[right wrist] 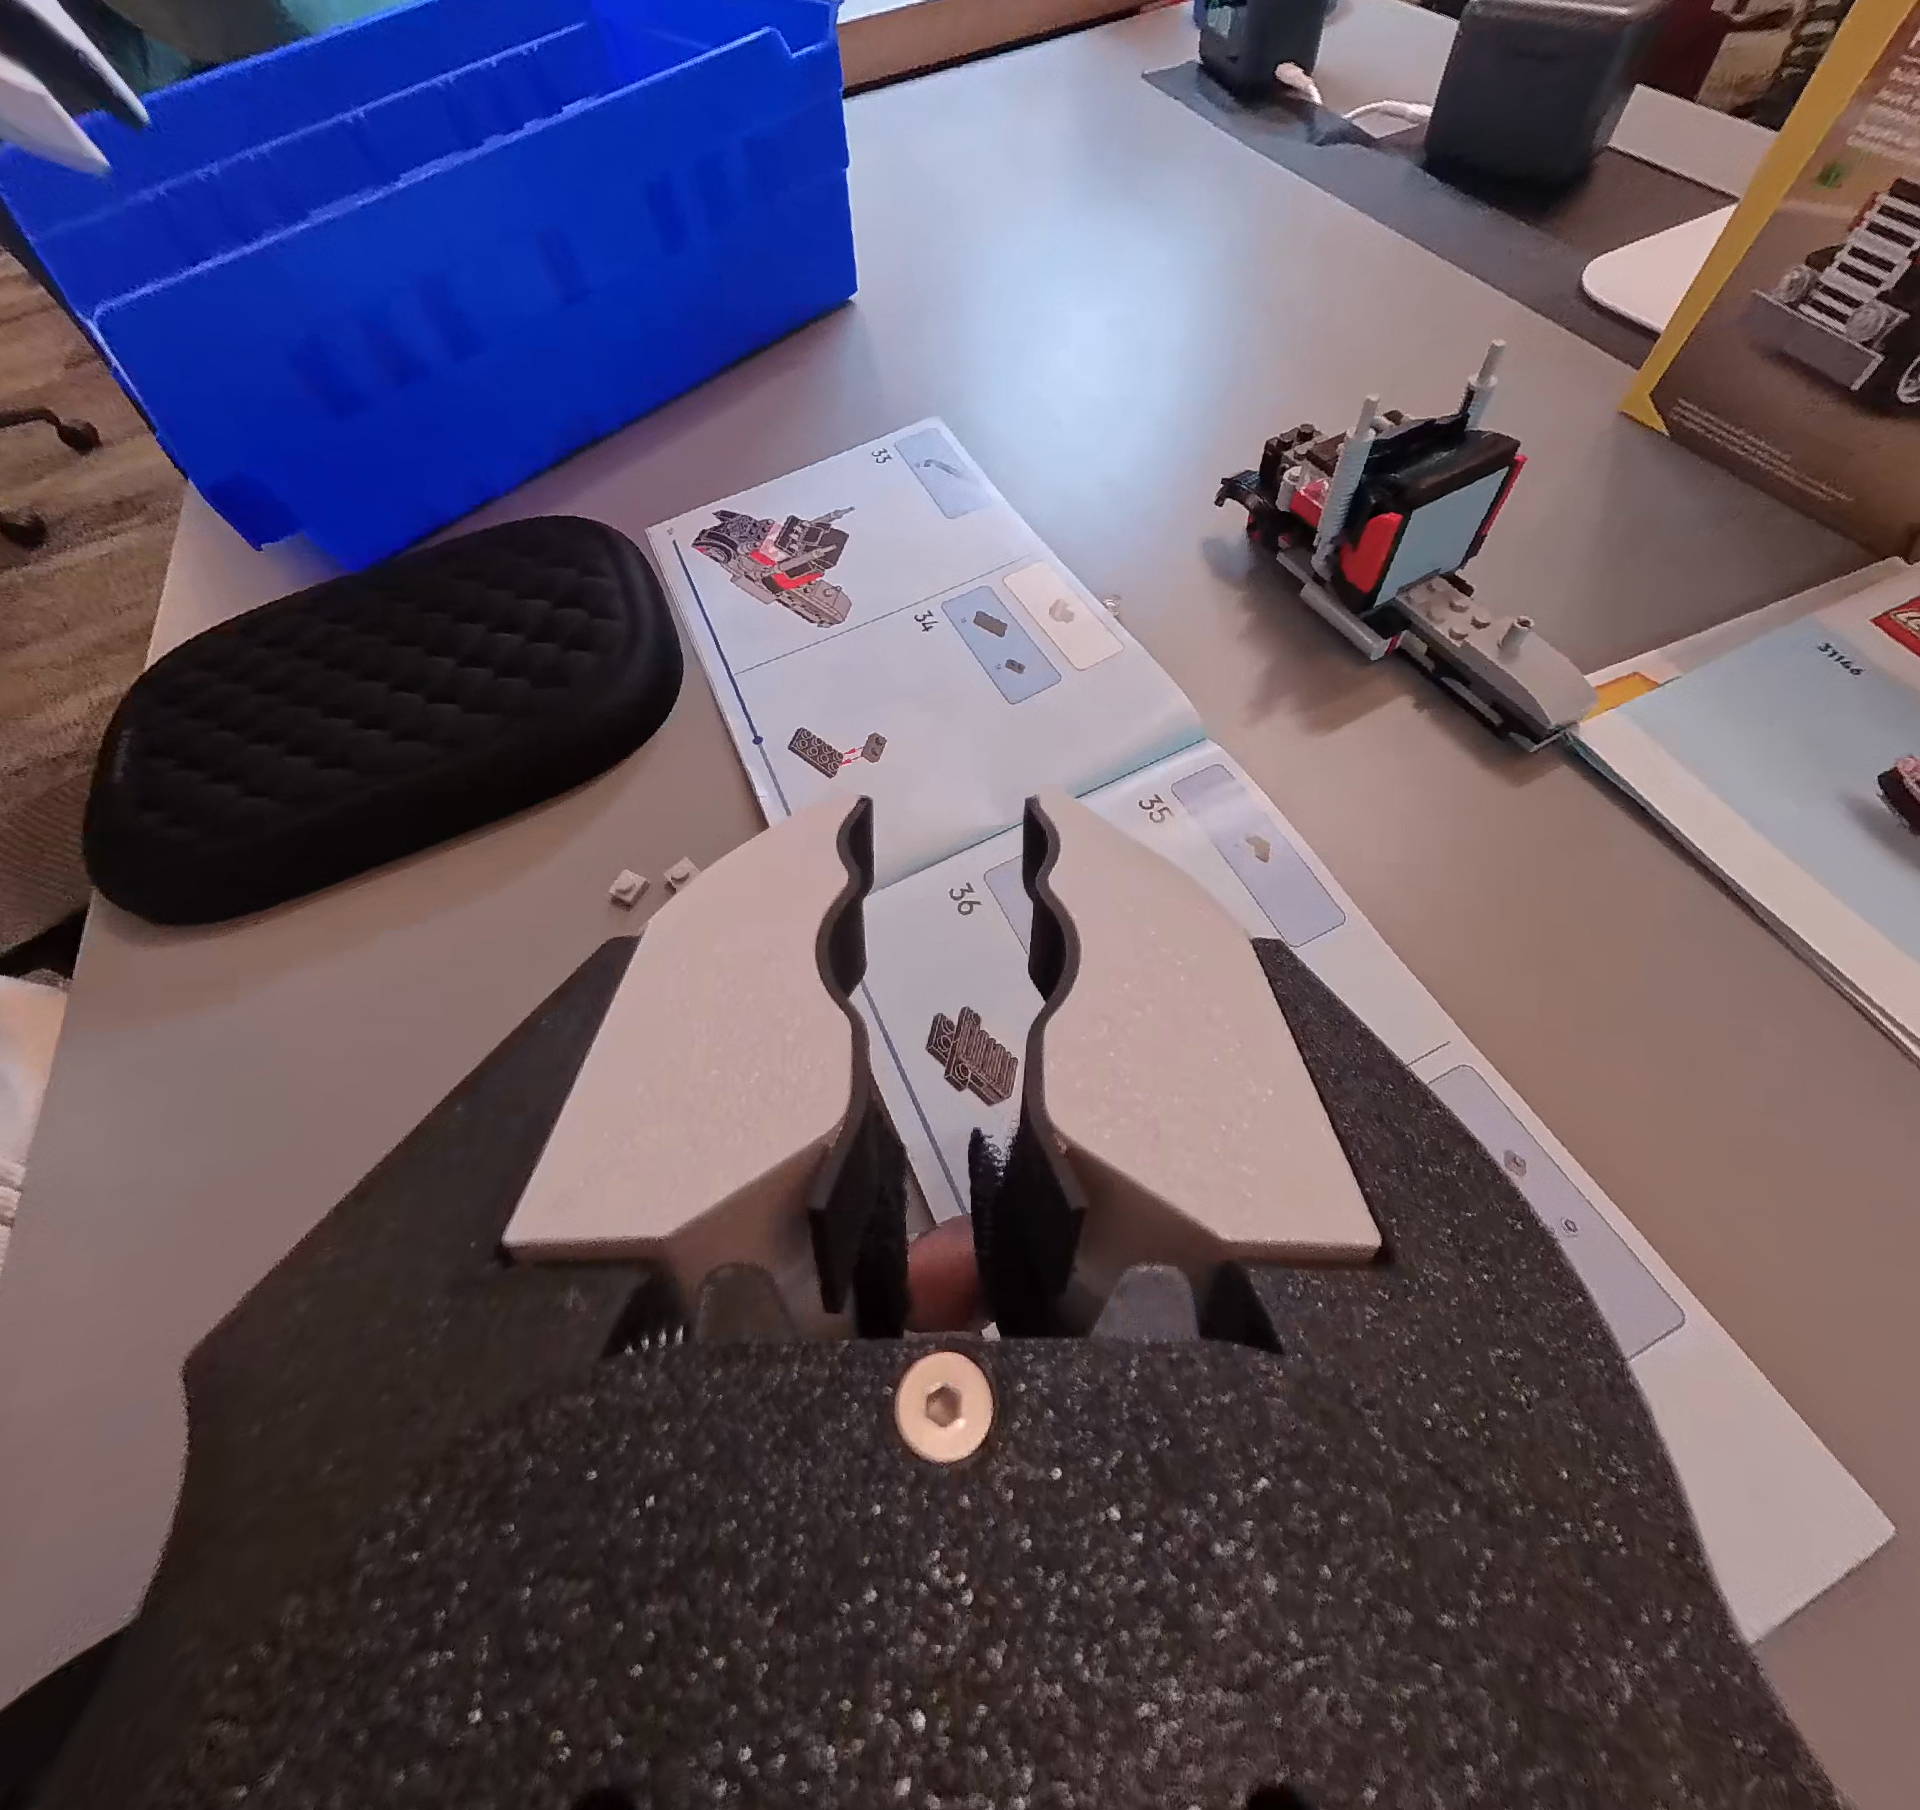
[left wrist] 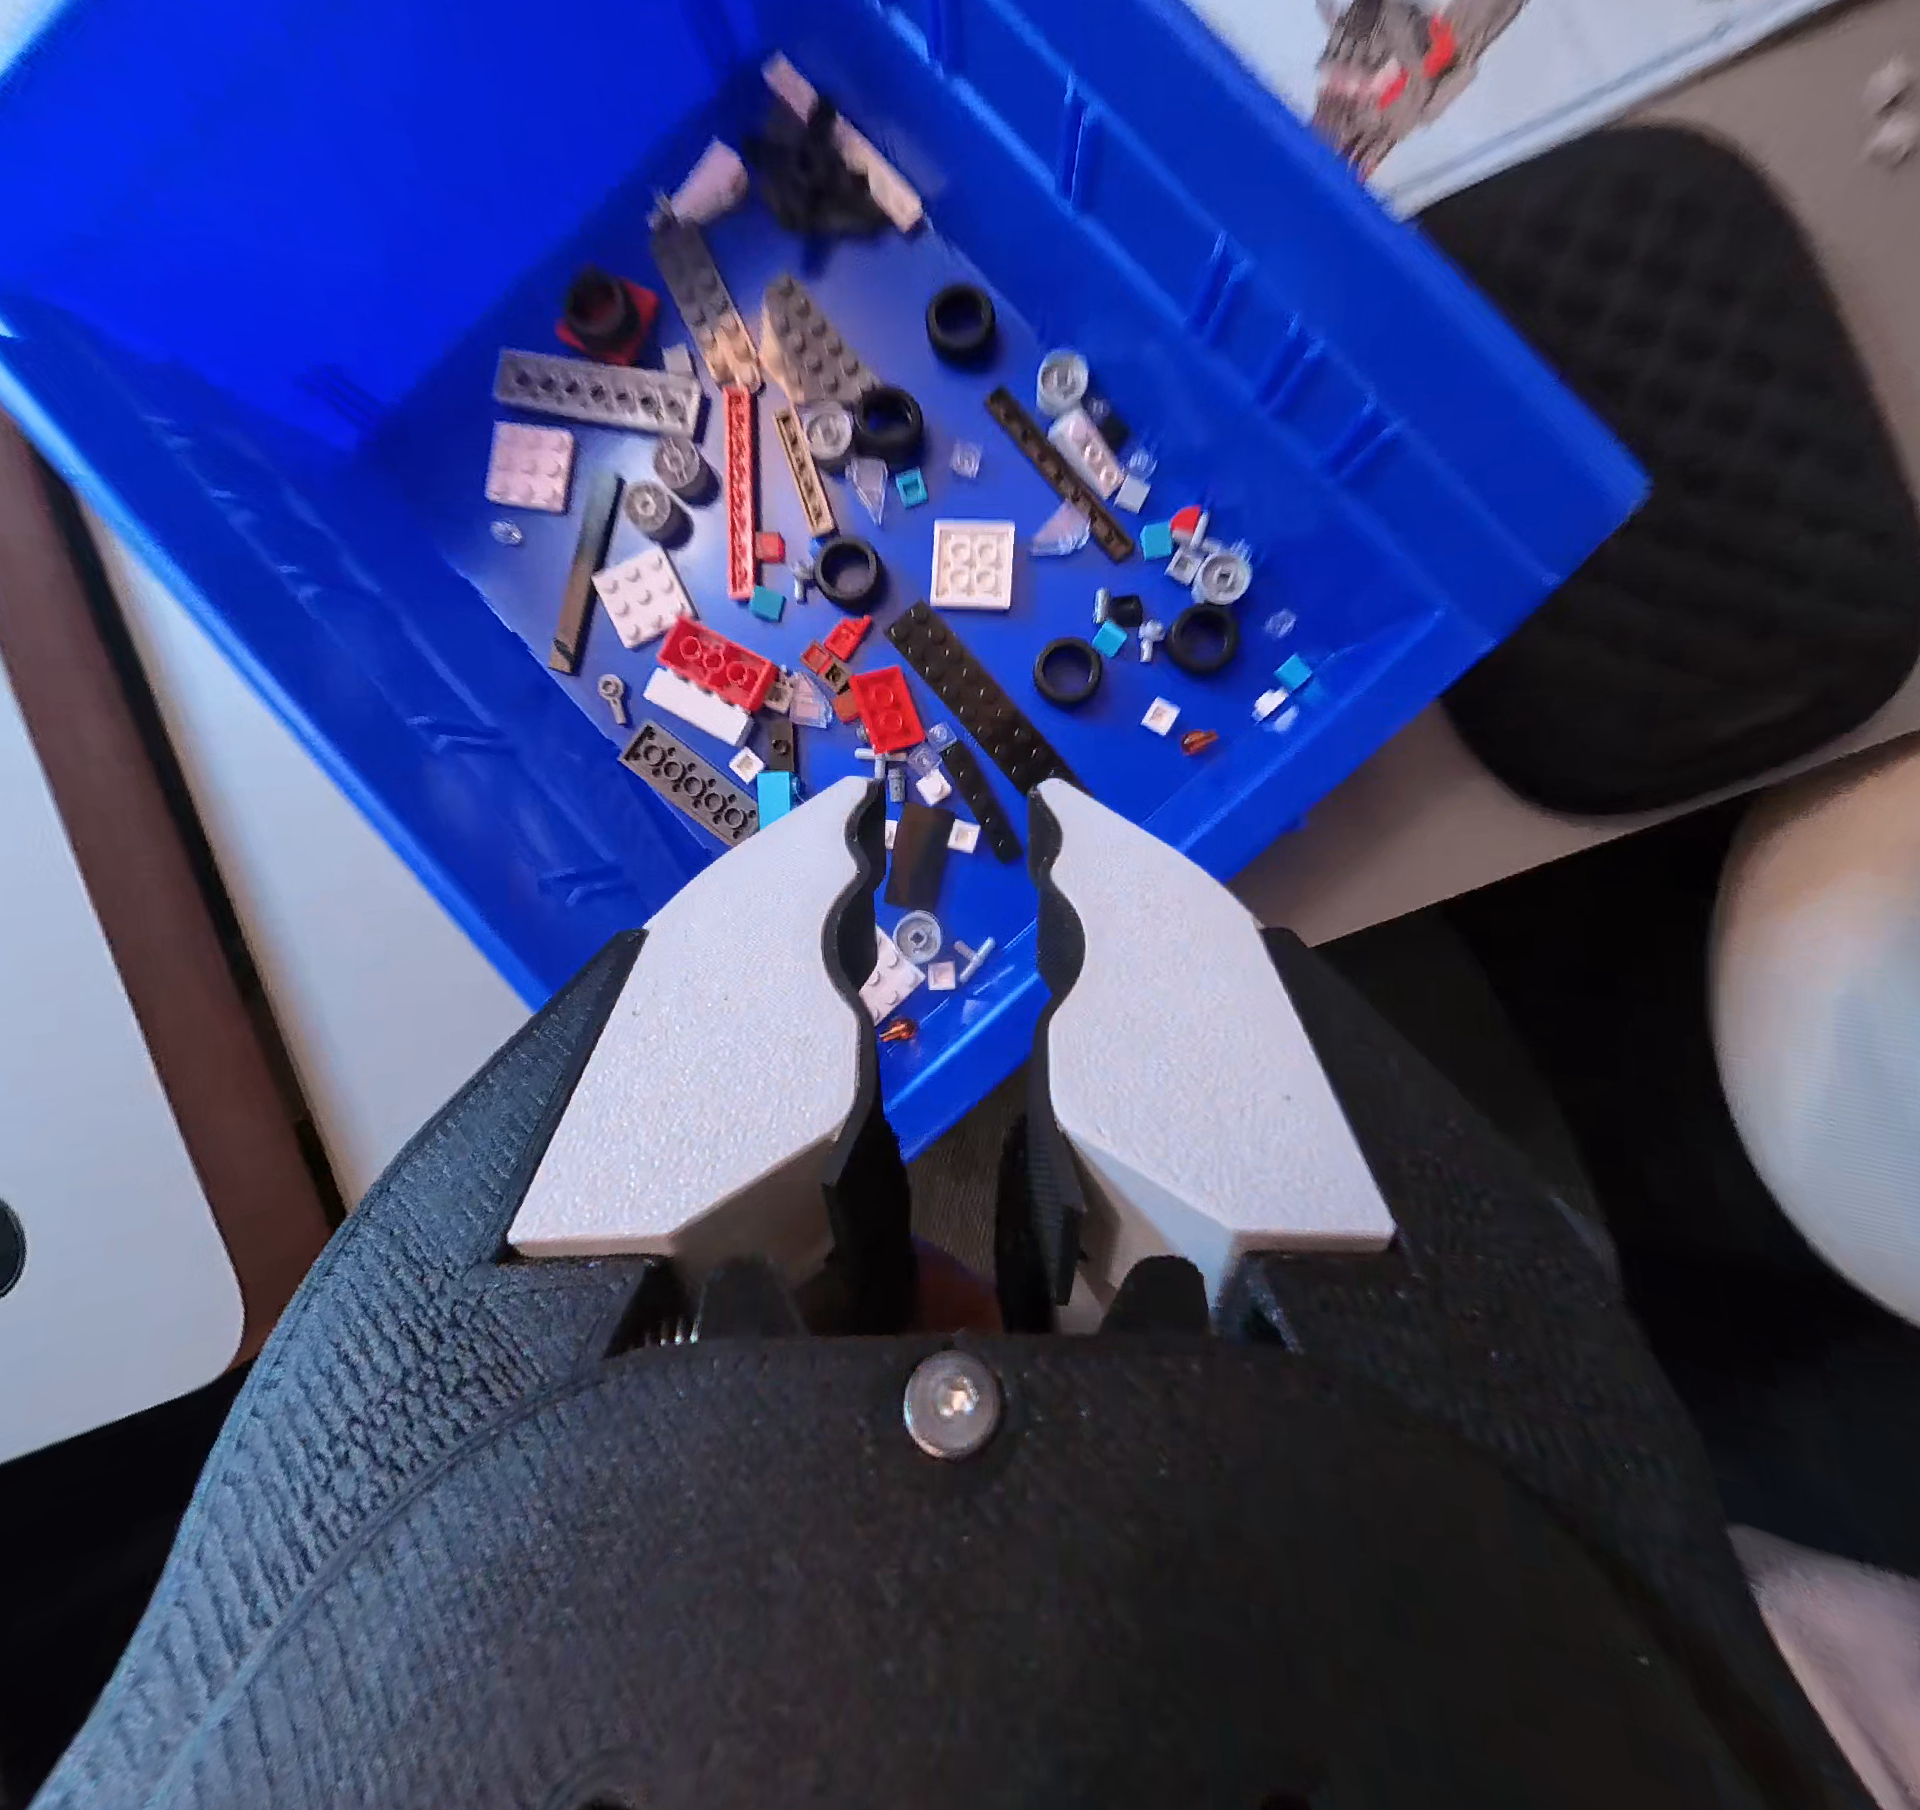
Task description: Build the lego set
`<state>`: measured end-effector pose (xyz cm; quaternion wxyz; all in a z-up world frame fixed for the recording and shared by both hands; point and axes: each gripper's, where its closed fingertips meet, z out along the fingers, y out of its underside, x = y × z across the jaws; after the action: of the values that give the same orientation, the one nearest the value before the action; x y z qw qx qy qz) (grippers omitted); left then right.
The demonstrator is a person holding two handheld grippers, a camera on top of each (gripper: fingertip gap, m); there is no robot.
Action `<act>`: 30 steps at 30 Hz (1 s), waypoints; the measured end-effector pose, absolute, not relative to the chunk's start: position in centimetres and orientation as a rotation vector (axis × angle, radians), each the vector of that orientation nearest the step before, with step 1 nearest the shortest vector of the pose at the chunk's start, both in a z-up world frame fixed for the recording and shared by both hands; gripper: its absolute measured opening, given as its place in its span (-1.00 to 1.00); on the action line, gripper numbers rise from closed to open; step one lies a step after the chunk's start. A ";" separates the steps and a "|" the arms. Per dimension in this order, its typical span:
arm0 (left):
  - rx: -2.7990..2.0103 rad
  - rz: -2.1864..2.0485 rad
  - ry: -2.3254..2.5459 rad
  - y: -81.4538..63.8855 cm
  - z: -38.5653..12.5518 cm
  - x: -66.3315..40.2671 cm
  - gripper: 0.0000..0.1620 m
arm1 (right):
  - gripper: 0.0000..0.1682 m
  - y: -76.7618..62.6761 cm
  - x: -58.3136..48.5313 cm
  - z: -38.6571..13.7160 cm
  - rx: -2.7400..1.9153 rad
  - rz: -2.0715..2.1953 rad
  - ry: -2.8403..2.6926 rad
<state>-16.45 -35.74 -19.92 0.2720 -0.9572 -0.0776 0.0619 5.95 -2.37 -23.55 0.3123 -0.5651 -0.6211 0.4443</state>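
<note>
My left gripper (left wrist: 951,799) is open and empty, held above the near end of a blue bin (left wrist: 1247,326). The bin holds several loose lego pieces: red bricks (left wrist: 717,661), black tyres (left wrist: 1202,636), a white square plate (left wrist: 972,563) and a long black plate (left wrist: 971,695). My right gripper (right wrist: 948,815) is open and empty, held above the open instruction booklet (right wrist: 935,638) on the grey table. A partly built truck (right wrist: 1392,534) stands on the table to the right of the booklet. The left gripper's fingertip (right wrist: 52,113) shows over the bin (right wrist: 468,254) at the far left.
A black quilted pad (right wrist: 364,711) lies between the bin and the table's near edge. Two small grey pieces (right wrist: 649,882) lie beside it. The set's box (right wrist: 1808,254) stands at the right, a second booklet (right wrist: 1766,784) below it. Dark chargers (right wrist: 1538,67) sit at the back. Across from one pair of fingers to the other is roughly 40 cm.
</note>
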 end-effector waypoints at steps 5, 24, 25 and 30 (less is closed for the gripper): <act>-2.642 0.226 -0.120 -36.1 -20.8 -16.3 -0.68 | -0.67 -2.1 6.2 -23.9 -1.509 1.159 -1.624; -2.585 -0.048 0.035 -34.6 -22.9 -12.6 -0.65 | -0.67 -0.1 6.7 -24.1 -1.478 1.160 -1.557; -2.582 -0.055 0.039 -34.5 -23.0 -12.6 -0.64 | -0.67 0.1 6.6 -24.0 -1.477 1.160 -1.552; -2.472 -0.180 0.134 -31.7 -23.4 -11.2 -0.75 | -0.67 0.5 6.4 -23.7 -1.468 1.174 -1.523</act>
<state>-11.19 -31.75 -23.36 0.3239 -0.9422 0.0510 -0.0687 6.40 0.50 -23.71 0.3534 -0.5675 -0.5889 0.4542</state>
